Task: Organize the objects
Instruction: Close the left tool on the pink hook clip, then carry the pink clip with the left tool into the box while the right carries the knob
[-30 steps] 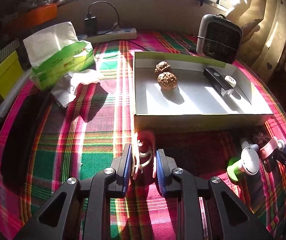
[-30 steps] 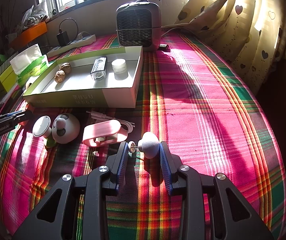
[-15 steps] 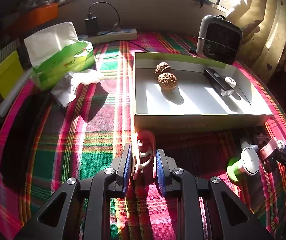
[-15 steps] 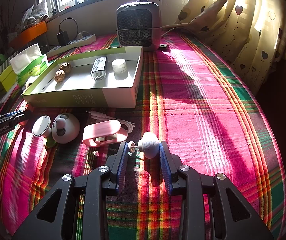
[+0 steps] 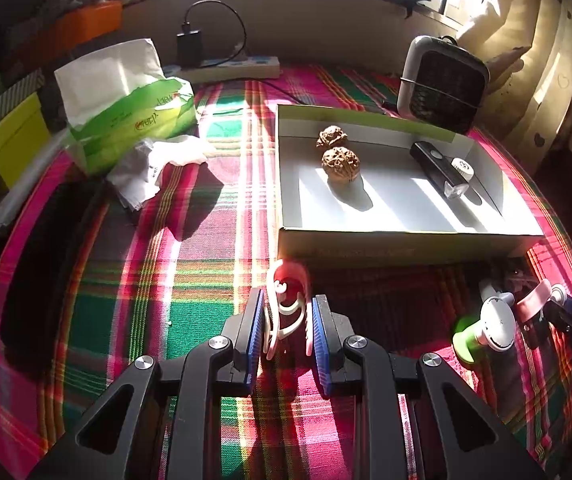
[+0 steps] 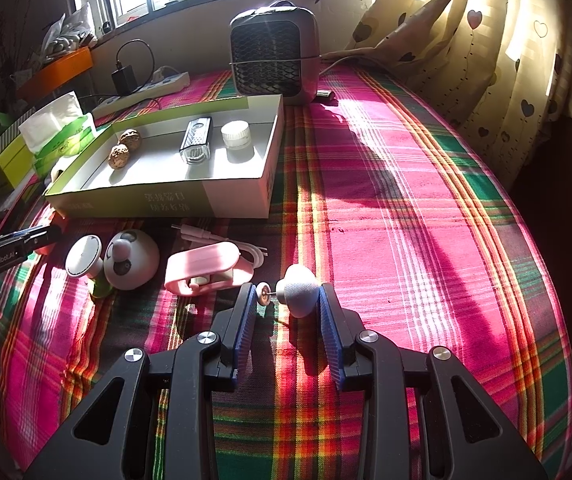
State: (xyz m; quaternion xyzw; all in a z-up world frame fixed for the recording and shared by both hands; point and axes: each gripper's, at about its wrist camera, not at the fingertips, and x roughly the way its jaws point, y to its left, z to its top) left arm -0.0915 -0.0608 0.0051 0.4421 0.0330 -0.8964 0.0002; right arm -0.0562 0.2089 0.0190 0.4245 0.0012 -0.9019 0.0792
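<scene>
While a curly pink plastic clip (image 5: 286, 312) is pinched by the left gripper (image 5: 288, 332), a rounded white knob (image 6: 298, 290) is clamped by the right gripper (image 6: 288, 312).

Woven plaid cloth (image 6: 406, 208), matt cardboard tray (image 6: 238, 200), wrinkled rough walnuts (image 5: 340, 162)

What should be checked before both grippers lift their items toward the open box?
1. Left gripper shut on the pink clip: ok, both pads press it.
2. Right gripper gripping the small grey piece: cannot tell; only the right pad clearly touches.
3. Free floor space in the box: ok, the near strip is bare.
4. Walnuts, black device and white jar stay clear of that strip: ok.
5. Pink case apart from the right gripper: ok.
</scene>
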